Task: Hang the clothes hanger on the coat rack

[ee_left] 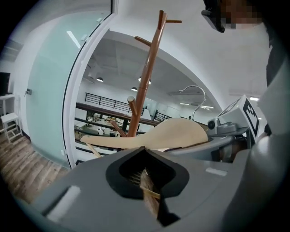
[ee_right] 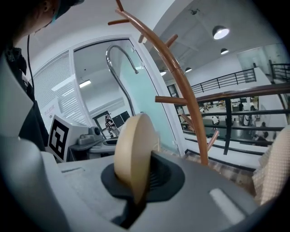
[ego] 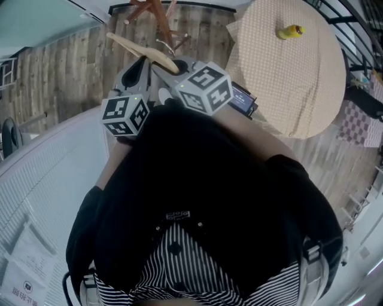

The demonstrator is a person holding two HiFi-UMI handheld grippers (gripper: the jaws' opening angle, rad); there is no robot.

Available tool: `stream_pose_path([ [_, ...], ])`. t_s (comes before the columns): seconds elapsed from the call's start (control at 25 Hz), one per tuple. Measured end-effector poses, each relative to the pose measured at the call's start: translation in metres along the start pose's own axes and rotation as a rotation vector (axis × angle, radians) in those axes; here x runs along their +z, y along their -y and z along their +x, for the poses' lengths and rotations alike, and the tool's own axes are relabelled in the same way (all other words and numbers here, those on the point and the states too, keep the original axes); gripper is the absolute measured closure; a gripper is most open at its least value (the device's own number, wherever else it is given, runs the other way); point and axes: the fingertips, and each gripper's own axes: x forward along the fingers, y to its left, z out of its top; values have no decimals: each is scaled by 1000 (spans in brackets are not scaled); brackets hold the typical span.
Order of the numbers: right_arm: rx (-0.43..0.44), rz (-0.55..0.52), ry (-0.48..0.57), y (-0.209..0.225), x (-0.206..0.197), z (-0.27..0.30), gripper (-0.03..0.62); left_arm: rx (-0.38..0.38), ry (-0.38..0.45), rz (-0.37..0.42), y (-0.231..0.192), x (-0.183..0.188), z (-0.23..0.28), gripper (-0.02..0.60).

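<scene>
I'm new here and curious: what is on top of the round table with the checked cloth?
Only a small yellow object lies on the checked cloth; what it is, I cannot tell. The cloth hides the tabletop beneath.

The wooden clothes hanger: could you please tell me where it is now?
The wooden clothes hanger sits left of top centre in the head view, clamped in both the left gripper and right gripper, in front of the coat rack.

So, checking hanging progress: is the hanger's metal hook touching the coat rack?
Apart. The right gripper view shows wall and glass between the metal hook and the coat rack.
</scene>
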Motion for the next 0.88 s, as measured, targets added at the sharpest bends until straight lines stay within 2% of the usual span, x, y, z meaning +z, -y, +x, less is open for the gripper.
stream_pose_path([
  [0.2,-62,8,10,5,9,30,592,-62,6,23,-30,5,9,584],
  [0.4,-104,11,8,15,5,52,592,-116,-8,28,-48,-8,22,584],
  [0.68,-88,4,-21,20,4,64,592,-129,-38,26,-59,-13,30,584],
  [0.88,-24,-15,-40,21,10,69,592,-150,-54,35,-64,-10,36,584],
])
